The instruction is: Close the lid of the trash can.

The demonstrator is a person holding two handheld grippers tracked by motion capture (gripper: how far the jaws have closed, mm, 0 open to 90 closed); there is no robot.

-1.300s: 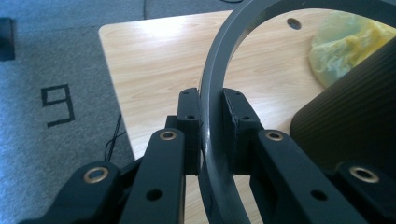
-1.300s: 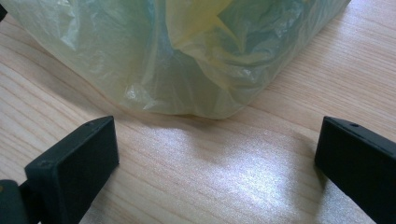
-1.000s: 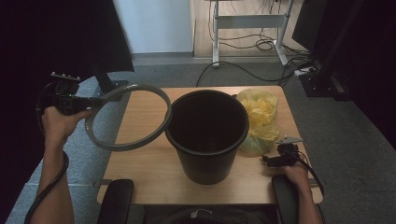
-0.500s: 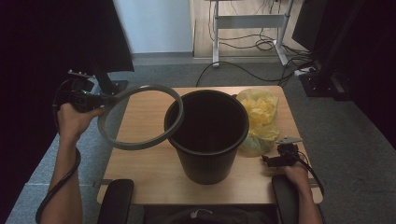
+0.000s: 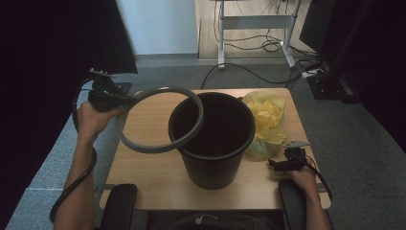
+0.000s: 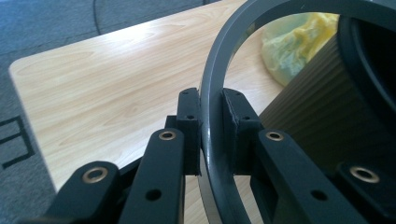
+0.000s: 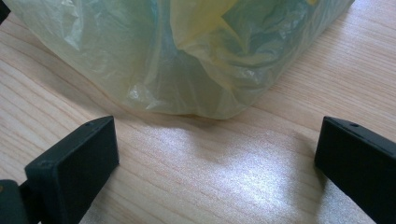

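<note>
Pale wood first: the table [image 5: 143,177] carries everything, and dead centre on it stands the black bin [image 5: 213,143], upright and open-mouthed. At the bin's three o'clock, right beside its wall, slumps the crumpled yellow bag [image 5: 265,120].

Now the action. The grey ring [image 5: 158,120] has swung in from nine o'clock. A second ago it hung out past the table's left edge, barely meeting the bin; now its far arc overlaps the near-left part of the bin's rim, tilted, its outer half over bare wood. It isn't seated: most of the hoop is off to the bin's nine o'clock. My read is that the ring is being brought over to cap the bin's mouth, and this slide is roughly the halfway mark. It will need to carry on towards three o'clock and level out before it can drop onto the rim.

Left gripper [image 6: 211,121]: clenched on the ring, one pad on each face of the band, a firm pinch on its edge.

Right gripper [image 7: 215,154]: parked at five o'clock from the bin, low over the table, jaws spread wide with nothing between them and the yellow bag just ahead. Looks like it's waiting its turn.
</note>
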